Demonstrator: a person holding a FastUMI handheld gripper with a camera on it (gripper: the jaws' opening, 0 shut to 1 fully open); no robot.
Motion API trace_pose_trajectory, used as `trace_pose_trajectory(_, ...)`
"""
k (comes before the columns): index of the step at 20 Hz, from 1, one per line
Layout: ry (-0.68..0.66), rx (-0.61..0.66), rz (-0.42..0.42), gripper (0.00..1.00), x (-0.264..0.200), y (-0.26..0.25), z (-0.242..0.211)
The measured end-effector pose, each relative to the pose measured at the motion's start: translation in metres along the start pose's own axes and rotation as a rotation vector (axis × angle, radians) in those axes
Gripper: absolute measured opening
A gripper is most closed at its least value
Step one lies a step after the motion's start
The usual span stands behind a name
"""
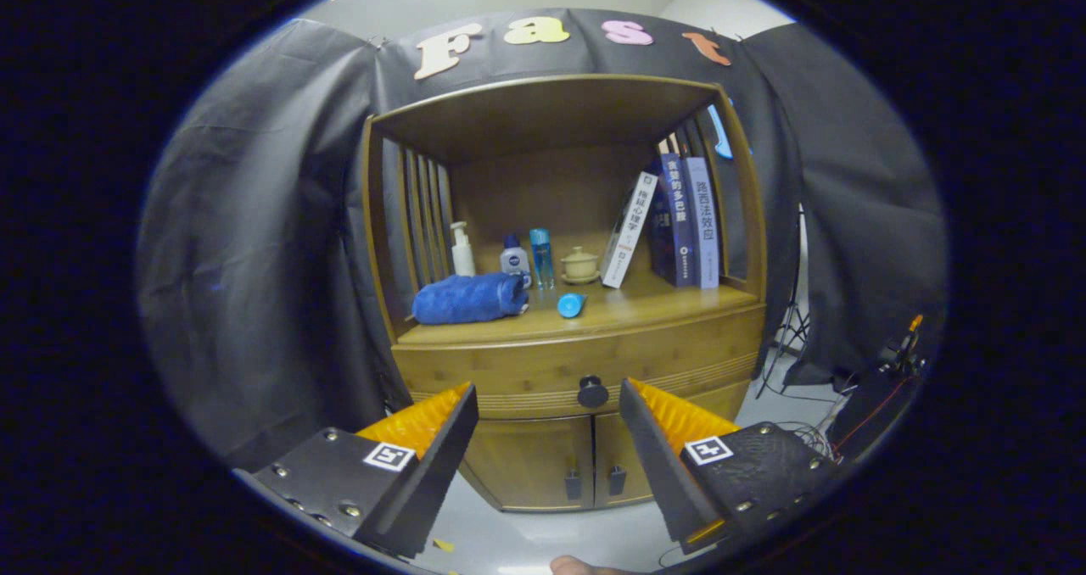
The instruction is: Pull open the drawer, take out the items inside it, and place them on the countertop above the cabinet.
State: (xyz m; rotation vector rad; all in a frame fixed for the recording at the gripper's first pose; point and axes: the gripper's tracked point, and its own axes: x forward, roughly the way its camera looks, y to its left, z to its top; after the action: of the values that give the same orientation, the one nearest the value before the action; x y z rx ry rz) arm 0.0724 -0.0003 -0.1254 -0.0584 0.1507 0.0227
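Note:
A wooden cabinet stands ahead. Its drawer [526,370] is closed, with a dark round knob [592,391] at the middle of its front. My gripper [547,397] is open, a short way back from the drawer, and the knob sits just ahead between the two fingertips, nearer the right one. Nothing is held. On the countertop [645,305] above the drawer lie a rolled blue towel [469,298] and a small blue cup [571,304] tipped on its side. The inside of the drawer is hidden.
At the back of the countertop stand a white pump bottle [461,250], two small bottles [528,259], a lidded ceramic cup [580,265] and several books [674,223]. Below the drawer are two closed cabinet doors [564,460]. A tripod and cables [797,337] stand right of the cabinet.

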Motion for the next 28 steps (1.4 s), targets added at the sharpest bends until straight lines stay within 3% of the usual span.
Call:
trace_pose_trajectory(4, -0.016, 0.028, -0.005, 0.99, -0.019, -0.005, 0.023)
trace_pose_trajectory(18, -0.163, -0.058, -0.006, 0.99, -0.09, -0.002, 0.117)
trace_pose_trajectory(28, -0.2, -0.1, -0.011, 0.99, -0.103, -0.007, 0.135)
